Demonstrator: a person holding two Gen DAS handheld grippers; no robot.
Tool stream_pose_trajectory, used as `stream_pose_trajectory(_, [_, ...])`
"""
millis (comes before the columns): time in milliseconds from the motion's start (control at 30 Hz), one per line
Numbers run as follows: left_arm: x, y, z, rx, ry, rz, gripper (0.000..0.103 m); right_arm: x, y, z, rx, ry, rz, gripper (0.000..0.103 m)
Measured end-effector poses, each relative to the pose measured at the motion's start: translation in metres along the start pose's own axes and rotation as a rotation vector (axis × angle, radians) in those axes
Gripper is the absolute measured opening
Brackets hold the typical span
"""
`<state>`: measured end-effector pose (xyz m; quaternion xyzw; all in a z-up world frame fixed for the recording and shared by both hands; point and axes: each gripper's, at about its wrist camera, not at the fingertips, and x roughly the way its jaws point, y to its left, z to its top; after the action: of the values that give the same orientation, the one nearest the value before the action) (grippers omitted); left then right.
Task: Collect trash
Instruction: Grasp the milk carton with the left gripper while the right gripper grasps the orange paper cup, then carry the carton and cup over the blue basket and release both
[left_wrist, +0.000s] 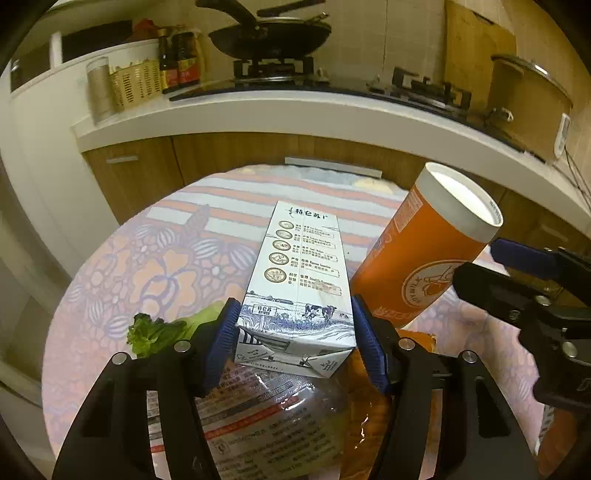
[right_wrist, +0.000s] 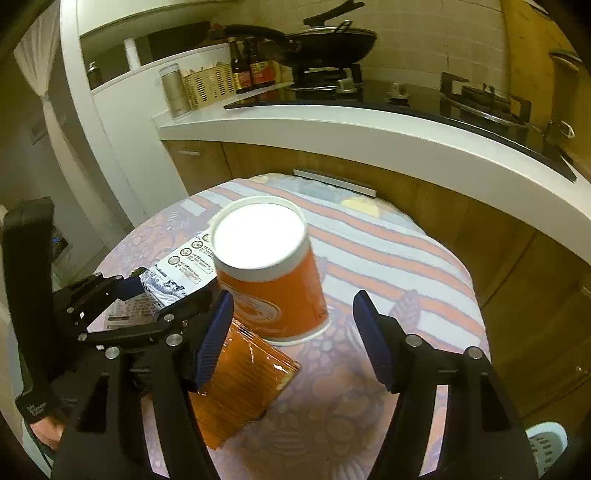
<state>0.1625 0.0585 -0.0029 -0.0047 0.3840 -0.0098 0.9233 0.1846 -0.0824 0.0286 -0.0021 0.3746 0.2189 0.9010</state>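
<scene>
Trash on the round table w/ floral cloth (right_wrist: 388, 258): nearest the lens in the left wrist view, bottom centre, lies a clear plastic bottle (left_wrist: 266, 417) w/ printed label, and a crinkled orange wrapper (right_wrist: 240, 384) beside it. Left gripper (left_wrist: 295, 332) is pinching the milk carton (left_wrist: 303, 273) across its narrow width at the near, folded end; carton's long axis runs straight away from the gripper, far end pointing to frame top, and it looks lifted or propped over the bottle. Green veg scrap (left_wrist: 155, 332) sits lower left. Right gripper (right_wrist: 291, 332) is spread wide, pads either side of the orange paper cup (right_wrist: 273, 273). Cup stands about upright, white end up, centre frame, just ahead of the right gripper, so right arm is nearer it.
</scene>
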Motion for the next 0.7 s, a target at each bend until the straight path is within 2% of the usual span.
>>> stream_pose_trajectory(200, [-0.013, 0.026, -0.004, -0.114, -0.036, -0.020, 0.057, 0.019, 0.010, 0.015, -0.019, -0.004, 0.001, 0.077])
stream_pose_trajectory(267, [-0.013, 0.032, -0.005, -0.133, -0.040, -0.018, 0.057, 0.031, 0.011, 0.019, -0.018, -0.001, 0.000, 0.078])
stream_pose_trajectory(400, [-0.014, 0.039, -0.007, -0.160, -0.048, -0.025, 0.057, 0.048, 0.013, 0.024, 0.004, 0.019, 0.025, 0.076])
stream_pose_trajectory(467, [-0.017, 0.040, -0.008, -0.166, -0.056, -0.027, 0.057, 0.049, 0.013, 0.022, 0.010, 0.022, 0.025, 0.068])
stream_pose_trajectory(700, [-0.043, 0.036, -0.006, -0.186, -0.119, -0.063, 0.057, 0.005, 0.003, 0.020, 0.035, -0.092, 0.001, 0.067])
